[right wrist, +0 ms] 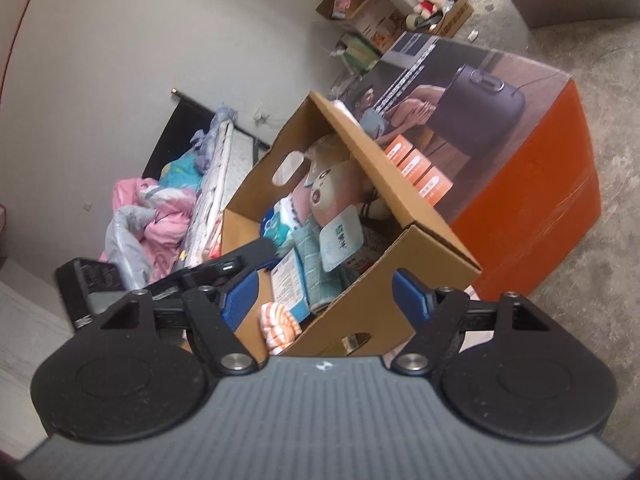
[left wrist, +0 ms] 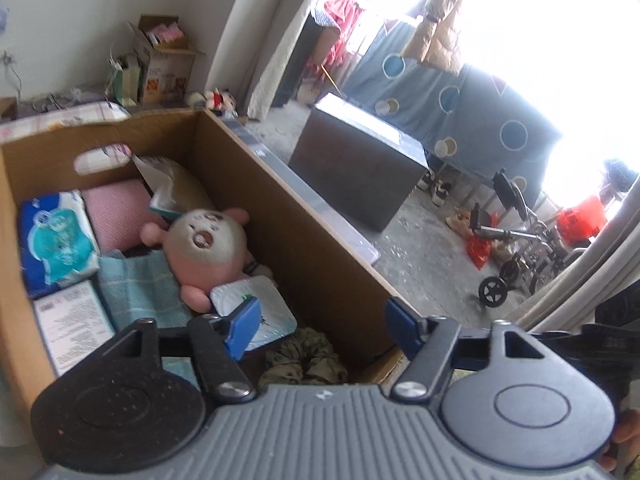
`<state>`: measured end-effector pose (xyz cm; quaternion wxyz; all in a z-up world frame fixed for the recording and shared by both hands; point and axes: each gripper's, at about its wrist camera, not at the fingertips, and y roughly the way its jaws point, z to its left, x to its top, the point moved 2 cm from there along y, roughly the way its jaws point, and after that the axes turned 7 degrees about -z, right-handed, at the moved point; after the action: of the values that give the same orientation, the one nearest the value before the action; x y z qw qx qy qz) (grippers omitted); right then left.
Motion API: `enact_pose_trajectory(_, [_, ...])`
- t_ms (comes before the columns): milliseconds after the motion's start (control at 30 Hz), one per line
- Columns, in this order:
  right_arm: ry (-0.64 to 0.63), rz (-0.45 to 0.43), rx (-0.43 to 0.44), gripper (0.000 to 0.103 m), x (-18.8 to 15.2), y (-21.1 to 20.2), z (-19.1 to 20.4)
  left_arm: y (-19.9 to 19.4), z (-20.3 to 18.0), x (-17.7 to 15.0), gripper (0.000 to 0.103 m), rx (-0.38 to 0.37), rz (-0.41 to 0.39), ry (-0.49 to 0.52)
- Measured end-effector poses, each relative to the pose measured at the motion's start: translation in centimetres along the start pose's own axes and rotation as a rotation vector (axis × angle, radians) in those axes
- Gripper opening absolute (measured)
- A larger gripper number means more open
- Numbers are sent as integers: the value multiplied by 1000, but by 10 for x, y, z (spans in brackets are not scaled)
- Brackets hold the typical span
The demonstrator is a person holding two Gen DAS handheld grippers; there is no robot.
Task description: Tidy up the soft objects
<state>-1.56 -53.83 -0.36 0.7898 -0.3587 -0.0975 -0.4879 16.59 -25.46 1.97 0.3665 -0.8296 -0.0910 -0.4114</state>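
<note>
One cardboard box (left wrist: 312,248) holds the soft things: one pink-and-grey plush toy (left wrist: 208,248) in the middle, one pink folded cloth (left wrist: 116,216) behind it, one teal checked towel (left wrist: 136,292) under its side, one blue tissue pack (left wrist: 56,240) by the box's left wall, one white printed packet (left wrist: 76,328) in front of that, one pale wipes pack (left wrist: 264,312) at the toy's foot, and one camouflage scrunchie (left wrist: 304,360) on the box floor near the front corner. The left tool (left wrist: 320,324) hangs over that front corner with its two blue pads spread apart and nothing between them; the scrunchie lies loose below. The right tool (right wrist: 320,300) is likewise spread, gripping nothing, with the box's near corner in the gap. Only the right wrist view shows one orange-and-white striped soft item (right wrist: 278,326) lying by the box's near edge, just beside the left pad, plus the large orange carton (right wrist: 532,216) beside the box and a bed (right wrist: 208,184) with pink bedding. Only the left wrist view shows the scrunchie, a dark cabinet (left wrist: 360,172) and one wheelchair (left wrist: 516,248) on the floor.
</note>
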Motion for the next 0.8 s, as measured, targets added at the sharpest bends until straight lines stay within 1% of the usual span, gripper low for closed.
enact_pose_trajectory(67, [-20,-40,-24,76,-6,1,3,-23,1,3,80,28,-46,18])
enact_pose_trajectory(133, [-57,-78,-46,77,-14,2,11,-47,5,4,86,74,-86,38])
enact_pose_trajectory(233, [-158,-139,-79,83,-28,3,30,-86,12,4,91,195,-129,85])
enact_pose_trajectory(267, [-191,-155,-91,86,-33,4,37,-99,16,1,95,244,-153,94])
enact_pose_trajectory(333, [-258,-177,-108,90,-44,7,52,-126,25,-5,102,341,-200,94])
enact_pose_trajectory(400, [-316,-178,-116,97,-52,13,67,-149,35,-15,102,426,-228,86])
enact_pose_trajectory(433, [-346,-175,-117,101,-56,15,76,-158,40,-21,102,460,-230,81])
enact_pose_trajectory(467, [-382,-169,-120,102,-61,18,85,-167,44,-27,103,492,-228,71])
enact_pose_trajectory(533, [-454,-150,-131,102,-72,24,101,-181,54,-40,103,550,-219,36])
enact_pose_trajectory(667, [-589,-102,-172,102,-95,35,134,-193,67,-68,103,656,-165,-26])
enact_pose_trajectory(800, [-647,-82,-185,102,-115,40,151,-200,74,-92,103,723,-118,-63])
